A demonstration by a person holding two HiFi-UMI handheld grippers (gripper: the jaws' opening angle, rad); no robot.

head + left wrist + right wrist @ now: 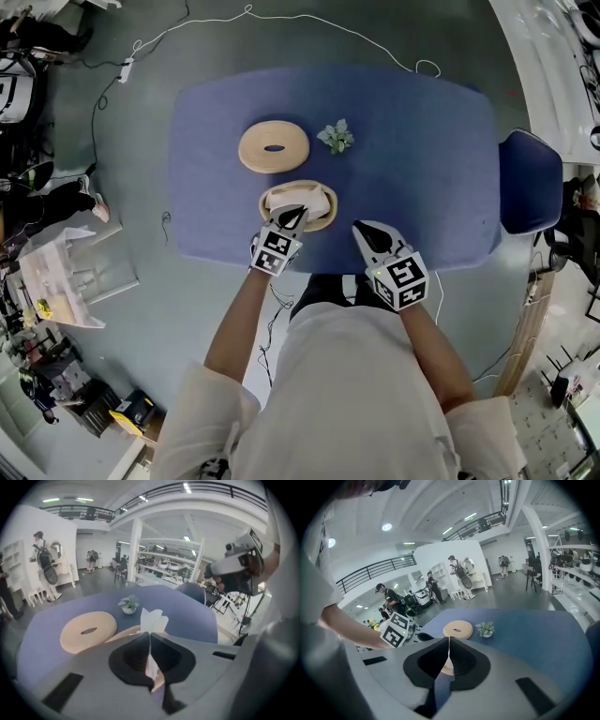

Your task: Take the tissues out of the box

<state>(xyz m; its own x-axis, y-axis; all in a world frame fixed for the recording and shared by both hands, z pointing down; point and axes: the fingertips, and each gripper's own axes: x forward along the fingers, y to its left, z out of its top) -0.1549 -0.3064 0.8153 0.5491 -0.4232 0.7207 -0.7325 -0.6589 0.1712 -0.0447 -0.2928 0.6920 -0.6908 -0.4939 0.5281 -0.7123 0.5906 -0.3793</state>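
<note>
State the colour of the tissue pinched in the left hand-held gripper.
White tissue; clearest in the left gripper view.

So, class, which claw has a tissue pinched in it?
The left claw: a white tissue sticks up between its closed jaws; the right claw grips nothing.

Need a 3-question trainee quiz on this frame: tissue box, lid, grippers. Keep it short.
1. True or false: the lid sits on the tissue box.
2. What is clamped in the left gripper? A) a cup B) a tissue C) nothing
3. Fill in: the small plant stands on the ___ table.
Key: 1 false, the lid lies on the table beside the open box. 2 B. 3 blue.
</note>
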